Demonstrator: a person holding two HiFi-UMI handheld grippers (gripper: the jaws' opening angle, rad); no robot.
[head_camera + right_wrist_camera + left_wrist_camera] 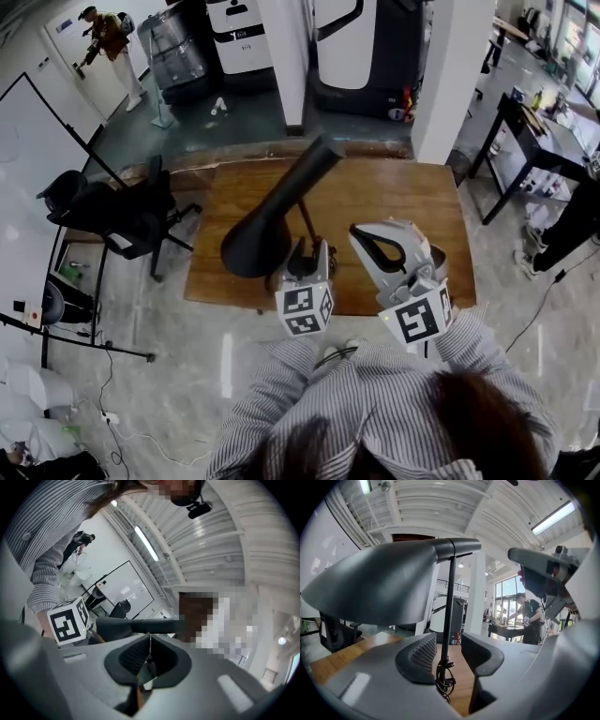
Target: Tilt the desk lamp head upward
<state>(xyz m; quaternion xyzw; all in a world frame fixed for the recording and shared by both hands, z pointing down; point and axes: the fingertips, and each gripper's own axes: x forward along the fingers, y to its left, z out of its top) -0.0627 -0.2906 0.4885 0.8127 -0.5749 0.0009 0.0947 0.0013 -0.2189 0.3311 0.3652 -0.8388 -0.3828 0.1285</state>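
Note:
A black desk lamp stands on the wooden table [412, 202]. Its cone head [255, 240] tilts down toward the near left, and its tube runs up to the far right. A thin pole [306, 221] carries it. My left gripper [306, 253] is open right behind the head. In the left gripper view the lamp head [379, 583] fills the upper left, while the pole [450, 602] and a cable coil [445, 679] show between the open left gripper [447, 651] pads, untouched. My right gripper [366, 239], rolled on its side, is shut and empty to the right of the lamp. It [149, 641] looks at the lamp head [126, 626].
A black office chair [122, 214] stands left of the table. A white pillar [455, 75] rises behind its far right corner. A black desk [534, 131] and a standing person [572, 225] are to the right. Dark machines [366, 47] line the back.

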